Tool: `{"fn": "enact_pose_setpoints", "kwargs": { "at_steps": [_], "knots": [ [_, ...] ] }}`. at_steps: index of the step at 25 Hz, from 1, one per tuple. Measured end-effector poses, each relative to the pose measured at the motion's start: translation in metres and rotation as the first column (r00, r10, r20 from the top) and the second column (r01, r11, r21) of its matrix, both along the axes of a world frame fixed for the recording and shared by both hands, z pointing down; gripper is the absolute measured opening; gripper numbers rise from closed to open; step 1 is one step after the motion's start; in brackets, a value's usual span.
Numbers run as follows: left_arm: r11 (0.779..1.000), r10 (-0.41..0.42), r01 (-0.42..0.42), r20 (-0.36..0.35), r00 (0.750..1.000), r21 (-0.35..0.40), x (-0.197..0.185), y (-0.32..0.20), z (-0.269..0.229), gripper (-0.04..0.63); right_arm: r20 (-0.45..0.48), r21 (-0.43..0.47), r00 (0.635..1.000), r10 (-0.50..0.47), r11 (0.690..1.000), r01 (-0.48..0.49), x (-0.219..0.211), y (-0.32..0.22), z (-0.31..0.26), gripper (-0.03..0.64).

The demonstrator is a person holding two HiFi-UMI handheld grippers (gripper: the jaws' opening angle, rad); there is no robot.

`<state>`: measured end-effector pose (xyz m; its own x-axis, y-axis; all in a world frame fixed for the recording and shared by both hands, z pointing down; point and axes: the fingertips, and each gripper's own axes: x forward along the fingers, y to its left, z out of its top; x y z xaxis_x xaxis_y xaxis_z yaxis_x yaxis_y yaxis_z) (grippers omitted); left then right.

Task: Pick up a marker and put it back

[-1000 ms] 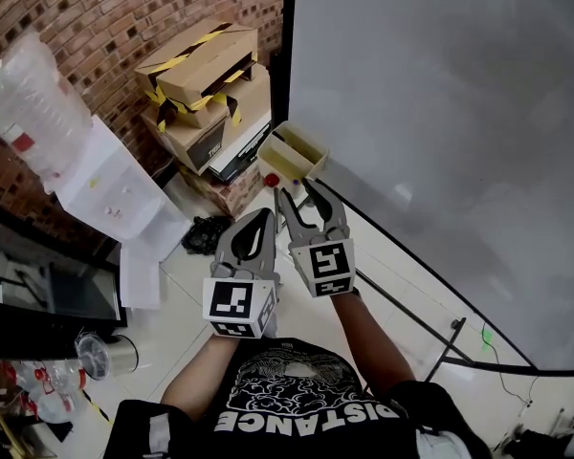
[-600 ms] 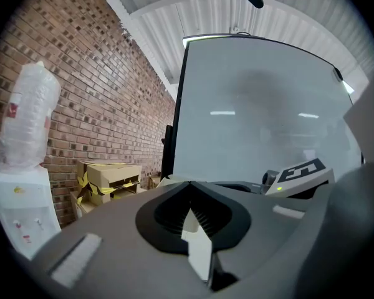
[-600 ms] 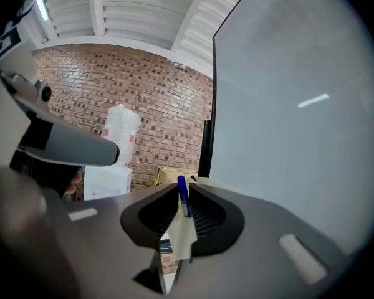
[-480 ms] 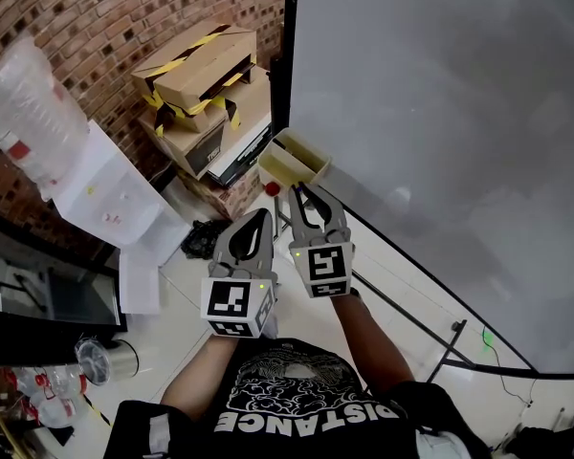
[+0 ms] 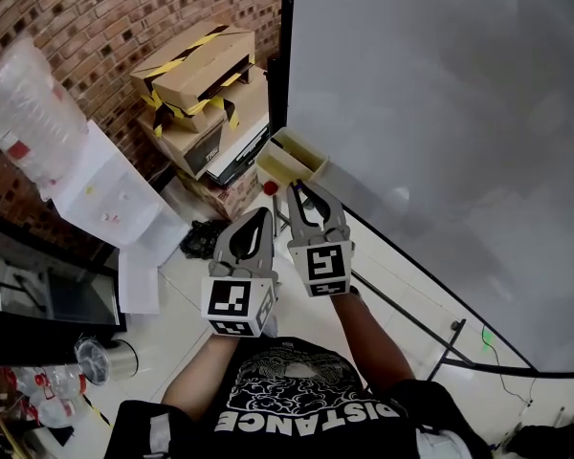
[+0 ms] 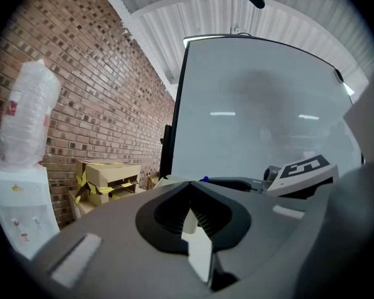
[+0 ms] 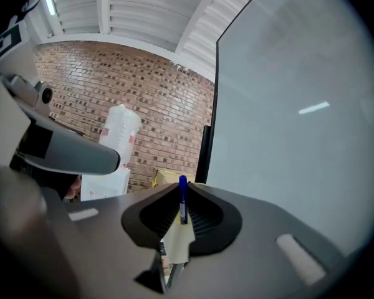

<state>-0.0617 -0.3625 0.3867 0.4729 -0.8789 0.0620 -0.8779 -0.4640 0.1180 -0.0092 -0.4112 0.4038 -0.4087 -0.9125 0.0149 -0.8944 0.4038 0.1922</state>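
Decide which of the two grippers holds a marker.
The right gripper: its jaws have just closed on a blue marker. The left gripper is shut with nothing between its jaws.

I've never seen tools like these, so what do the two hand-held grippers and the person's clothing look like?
Both the left gripper and the right gripper are grey plastic, with two curved jaws tapering to a point and dark ribbed pads inside. Each carries a white cube printed with black square markers. The person wears a black short-sleeved T-shirt with white print.
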Motion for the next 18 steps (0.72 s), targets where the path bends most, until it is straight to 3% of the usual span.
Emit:
{"fn": "enact_pose_setpoints", "kwargs": {
  "at_steps": [18],
  "knots": [
    [0.999, -0.019, 0.019, -0.003, 1.000, 0.026, 0.008, 0.047, -0.015, 0.006, 0.070, 0.188, 0.997, -0.026, 0.982, 0.012, 0.011, 0.067, -0.091, 0.032]
  ]
}}
